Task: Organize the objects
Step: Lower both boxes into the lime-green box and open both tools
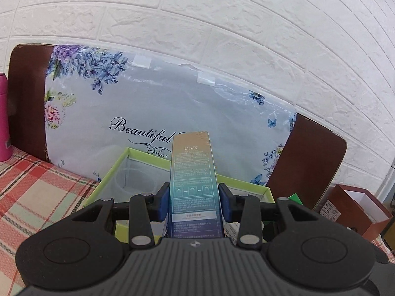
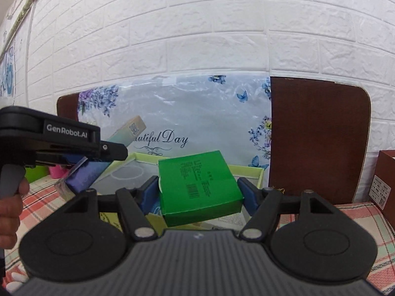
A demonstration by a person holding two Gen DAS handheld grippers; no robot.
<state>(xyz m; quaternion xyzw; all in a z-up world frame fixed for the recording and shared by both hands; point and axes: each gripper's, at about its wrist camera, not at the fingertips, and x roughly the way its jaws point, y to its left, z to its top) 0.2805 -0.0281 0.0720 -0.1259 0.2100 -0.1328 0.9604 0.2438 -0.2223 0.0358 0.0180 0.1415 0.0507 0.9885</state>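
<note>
VIVX carton [image 1: 193, 187], a tall slim box shading from gold at the top to purple at the bottom, sits in the centre of the left wrist view, pinched between the blue pads of the left hand-held gripper [image 1: 194, 201]. In the right wrist view the same carton [image 2: 103, 157] appears at middle left, tilted, with its gold end pointing to the upper right and the left hand-held gripper [image 2: 93, 159] clamped around its lower part. A flat green box [image 2: 198, 187] fills the centre of that view, and the right hand-held gripper [image 2: 200, 193] pinches it by its two side edges, with the barcode face turned up. Both boxes hang above a shallow lime-green tray [image 1: 109, 172], whose rim shows behind and beneath them. The tray [image 2: 249, 170] rests on a worktop covered with a red plaid cloth [image 1: 32, 190]. A floral panel lettered "Beautiful Day" [image 2: 197, 113] leans against the white brick wall [image 2: 197, 29] behind the tray. A pink bottle [image 1: 3, 118] stands at the far left edge of the left wrist view, and an open brown box [image 1: 355, 209] sits at lower right.
</note>
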